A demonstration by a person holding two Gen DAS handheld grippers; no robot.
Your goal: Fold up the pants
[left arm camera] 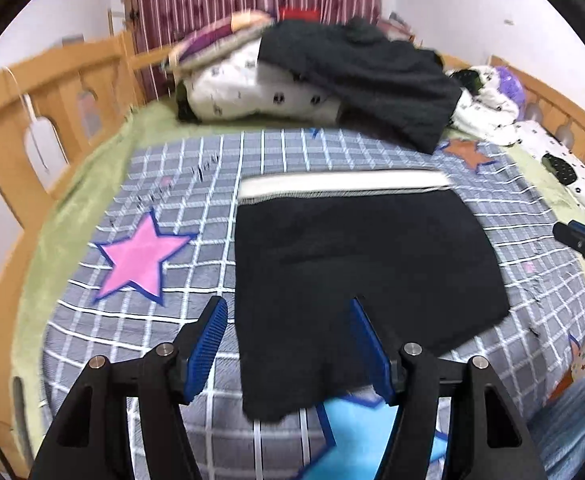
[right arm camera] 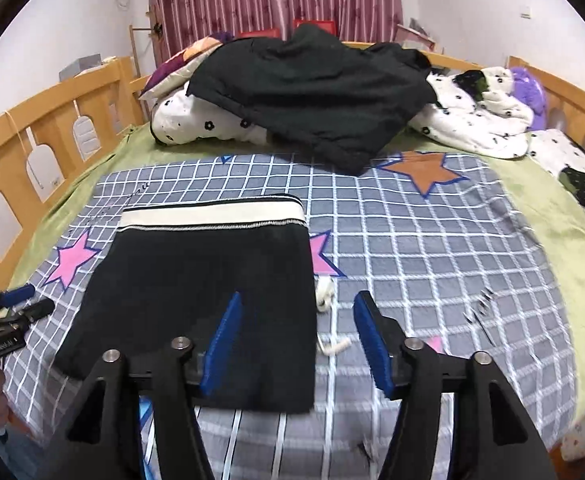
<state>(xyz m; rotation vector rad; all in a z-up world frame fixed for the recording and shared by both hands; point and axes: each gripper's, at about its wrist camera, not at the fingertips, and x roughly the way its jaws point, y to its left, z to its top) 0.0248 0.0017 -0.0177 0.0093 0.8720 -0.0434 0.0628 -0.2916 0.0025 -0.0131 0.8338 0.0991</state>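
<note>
Black pants (left arm camera: 352,264) lie flat and folded on the checked blanket, with the white waistband (left arm camera: 344,184) at the far end. My left gripper (left arm camera: 288,306) hovers open above the pants' near left corner, nothing between its blue pads. In the right wrist view the same pants (right arm camera: 196,280) lie left of centre, and a white drawstring (right arm camera: 326,292) pokes out at their right edge. My right gripper (right arm camera: 298,300) is open over that right edge and holds nothing. Each gripper shows in the other's view: the right gripper (left arm camera: 568,232) at the right border, the left gripper (right arm camera: 32,300) at the left border.
A heap of black clothing (right arm camera: 312,92) and white patterned bedding (right arm camera: 480,120) fills the far end of the bed. Wooden rails (left arm camera: 20,120) run along both sides. The grey checked blanket (right arm camera: 432,260) with stars covers the near half, over a green sheet (right arm camera: 532,188).
</note>
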